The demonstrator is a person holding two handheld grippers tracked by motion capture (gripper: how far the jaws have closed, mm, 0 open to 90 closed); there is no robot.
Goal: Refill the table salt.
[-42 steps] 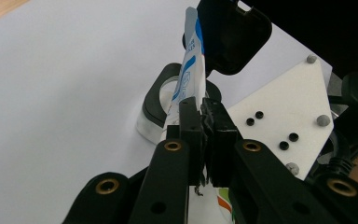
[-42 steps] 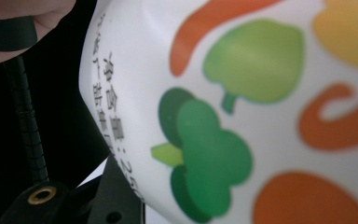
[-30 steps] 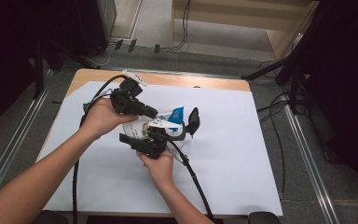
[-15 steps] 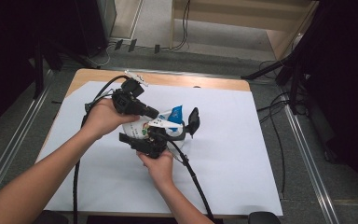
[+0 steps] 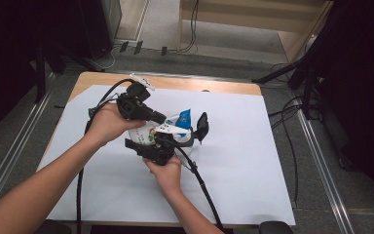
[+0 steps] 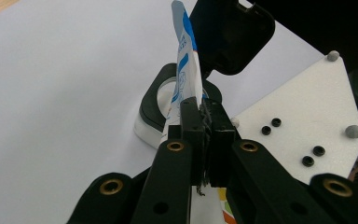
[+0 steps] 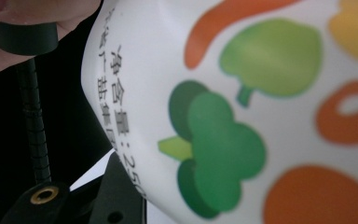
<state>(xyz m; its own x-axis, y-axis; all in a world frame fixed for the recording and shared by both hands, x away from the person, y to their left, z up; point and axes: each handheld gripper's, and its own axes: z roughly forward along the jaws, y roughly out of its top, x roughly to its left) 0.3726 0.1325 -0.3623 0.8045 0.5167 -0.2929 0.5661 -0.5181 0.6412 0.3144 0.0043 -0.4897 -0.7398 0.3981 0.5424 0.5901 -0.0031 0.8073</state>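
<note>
White plastic pouch (image 5: 168,127), printed with a blue top edge and with green and orange vegetable shapes on its side; sits at centre of the high view, above the white sheet (image 5: 233,165) that covers the wooden table (image 5: 209,87).

Left gripper (image 5: 153,117): centre-left of the high view, held in the left hand (image 5: 108,123), jaws pointing toward the right of the frame. In the left gripper view the two black jaws stand together in the lower middle, pinched on the thin blue-and-white top edge of the pouch (image 6: 185,79), which rises from between the pads toward the top centre of that frame. The jaws have just been closing, with that edge between them.

Right gripper (image 5: 177,142): just below the pouch in the high view, held in the right hand (image 5: 166,170). In the right gripper view the printed side of the pouch (image 7: 242,116) lies close against the lens, with one black jaw at the lower left touching it; jaws part-way apart, clamped on the pouch body.

Black-and-white container (image 6: 156,109) with an opened black lid (image 5: 202,126): right of the pouch, resting on the sheet.
</note>
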